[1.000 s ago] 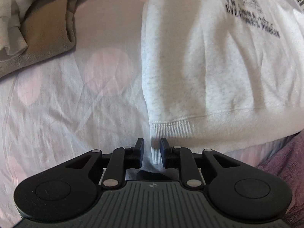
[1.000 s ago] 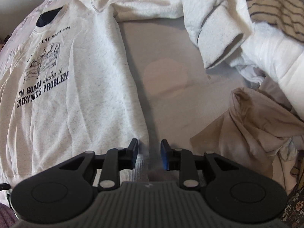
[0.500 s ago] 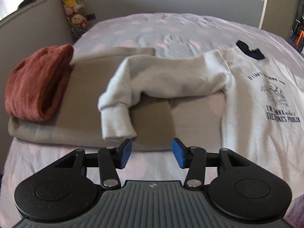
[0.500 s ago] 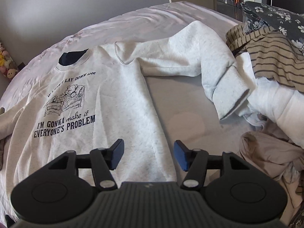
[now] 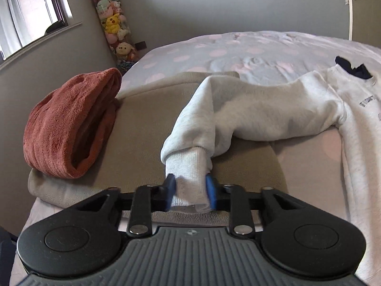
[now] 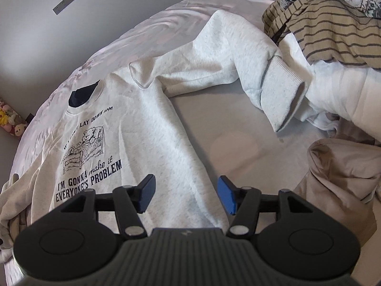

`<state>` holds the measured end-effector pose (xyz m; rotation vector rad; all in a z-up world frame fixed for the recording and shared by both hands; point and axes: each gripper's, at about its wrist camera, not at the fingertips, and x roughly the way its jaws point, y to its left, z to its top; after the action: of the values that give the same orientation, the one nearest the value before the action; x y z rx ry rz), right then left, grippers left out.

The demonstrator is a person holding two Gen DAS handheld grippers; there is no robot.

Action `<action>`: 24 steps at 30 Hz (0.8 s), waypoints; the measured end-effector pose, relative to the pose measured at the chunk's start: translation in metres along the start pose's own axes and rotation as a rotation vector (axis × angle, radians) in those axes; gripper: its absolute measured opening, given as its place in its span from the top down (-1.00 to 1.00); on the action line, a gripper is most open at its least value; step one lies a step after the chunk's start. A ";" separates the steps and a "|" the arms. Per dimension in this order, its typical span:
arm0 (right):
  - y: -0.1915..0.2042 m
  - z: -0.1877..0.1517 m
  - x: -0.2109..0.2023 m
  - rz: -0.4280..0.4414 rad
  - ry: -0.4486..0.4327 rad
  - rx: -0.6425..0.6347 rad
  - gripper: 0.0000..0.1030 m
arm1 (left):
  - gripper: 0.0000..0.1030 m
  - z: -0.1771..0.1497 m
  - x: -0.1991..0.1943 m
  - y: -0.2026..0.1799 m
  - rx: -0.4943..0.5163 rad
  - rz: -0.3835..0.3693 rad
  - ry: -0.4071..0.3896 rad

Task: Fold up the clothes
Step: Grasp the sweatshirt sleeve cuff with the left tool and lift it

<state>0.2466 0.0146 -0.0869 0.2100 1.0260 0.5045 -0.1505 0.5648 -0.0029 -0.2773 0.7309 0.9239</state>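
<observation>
Gripping ribbed cuff of pale grey printed sweatshirt spread on bed: left gripper fingers clamped | right gripper fingers apart over hem | risk: thick cuff slipping mid-fold

My left gripper sits low in the centre of its frame, blue pads pressed against both sides of a ribbed sleeve cuff. My right gripper sits low centre too, jaws spread wide, gripping nothing.
</observation>
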 end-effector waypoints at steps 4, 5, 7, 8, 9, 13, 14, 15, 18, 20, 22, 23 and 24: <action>0.000 0.002 0.006 0.005 0.026 0.004 -0.19 | 0.93 0.022 -0.004 0.016 -0.024 -0.007 -0.022; 0.000 0.002 0.007 0.005 0.033 0.005 -0.19 | 0.93 0.027 -0.005 0.021 -0.030 -0.009 -0.028; 0.000 0.004 0.011 0.000 0.047 0.006 -0.19 | 0.93 0.041 -0.007 0.030 -0.047 -0.017 -0.037; 0.001 0.004 0.012 -0.006 0.053 0.004 -0.19 | 0.94 0.055 -0.011 0.038 -0.065 -0.030 -0.037; 0.002 0.004 0.014 -0.011 0.059 0.001 -0.19 | 0.94 0.069 -0.013 0.045 -0.079 -0.036 -0.033; 0.000 0.005 0.016 -0.031 0.059 0.016 -0.19 | 0.94 0.116 -0.013 0.067 -0.111 -0.022 0.013; -0.001 0.005 0.016 -0.033 0.056 0.026 -0.19 | 0.94 0.127 -0.011 0.073 -0.109 0.000 0.020; -0.002 0.005 0.016 -0.031 0.056 0.037 -0.19 | 0.94 0.134 -0.004 0.078 -0.097 0.040 0.024; -0.002 0.007 0.018 -0.031 0.060 0.054 -0.19 | 0.94 0.143 0.027 0.093 -0.092 0.113 0.061; 0.001 0.007 0.019 -0.038 0.060 0.049 -0.19 | 0.93 0.143 0.051 0.098 -0.080 0.157 0.092; 0.002 0.007 0.021 -0.044 0.062 0.043 -0.19 | 0.93 0.137 0.079 0.097 -0.037 0.201 0.128; 0.003 0.006 0.022 -0.049 0.064 0.041 -0.19 | 0.93 0.133 0.092 0.095 -0.023 0.226 0.143; 0.003 0.006 0.024 -0.058 0.066 0.039 -0.19 | 0.93 0.129 0.103 0.094 -0.015 0.247 0.155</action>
<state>0.2610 0.0298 -0.1005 0.1987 1.1040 0.4412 -0.1285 0.7505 0.0291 -0.2778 0.9155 1.1517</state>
